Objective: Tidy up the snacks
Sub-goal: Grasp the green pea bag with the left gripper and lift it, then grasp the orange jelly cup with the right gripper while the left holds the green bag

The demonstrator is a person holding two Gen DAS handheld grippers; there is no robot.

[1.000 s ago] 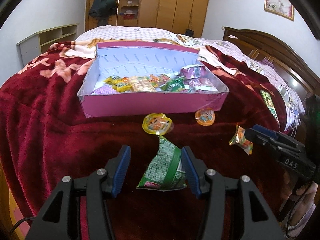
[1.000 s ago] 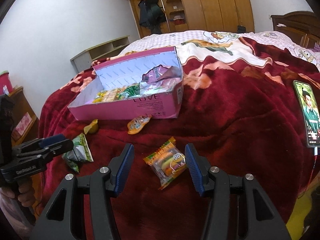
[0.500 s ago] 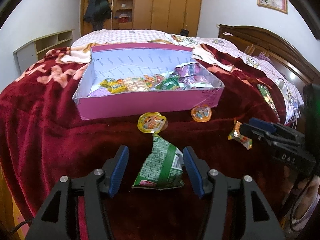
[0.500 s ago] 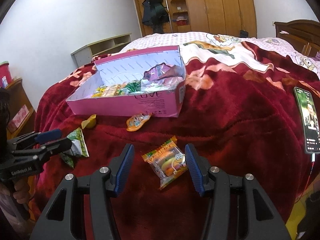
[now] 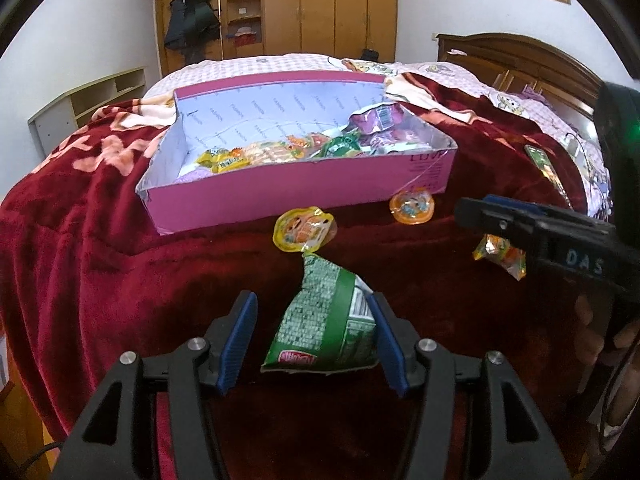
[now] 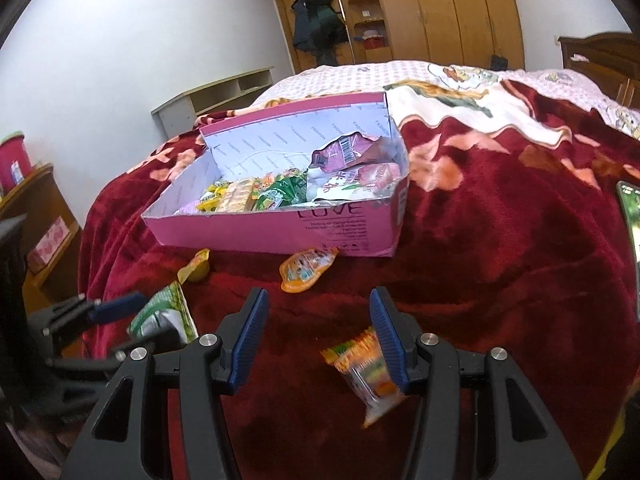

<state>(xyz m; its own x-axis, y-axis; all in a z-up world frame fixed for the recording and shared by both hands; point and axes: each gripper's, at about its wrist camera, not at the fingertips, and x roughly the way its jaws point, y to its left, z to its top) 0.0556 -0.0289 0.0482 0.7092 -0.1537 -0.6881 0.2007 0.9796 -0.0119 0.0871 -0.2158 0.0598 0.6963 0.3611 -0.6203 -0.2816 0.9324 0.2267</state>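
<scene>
A green snack packet (image 5: 324,320) lies on the red blanket between the fingers of my left gripper (image 5: 312,304), which is open; the right pad brushes its edge and the left pad stands apart. My right gripper (image 6: 319,296) is open too, and a blurred orange gummy packet (image 6: 368,372) lies against its right finger. In the left wrist view the right gripper (image 5: 480,210) hovers over that gummy packet (image 5: 500,254). The pink box (image 5: 300,192) with several snacks inside stands further back.
A yellow jelly cup (image 5: 302,229) and an orange jelly cup (image 5: 412,207) lie just in front of the pink box (image 6: 280,232). A phone (image 6: 632,220) rests on the blanket at the right. The bed edge drops off at the left, by a wooden shelf.
My right gripper has shifted left and forward, so the gummy packet went from midway between its fingers to beside the right finger. The left jaws widened slightly around the green packet.
</scene>
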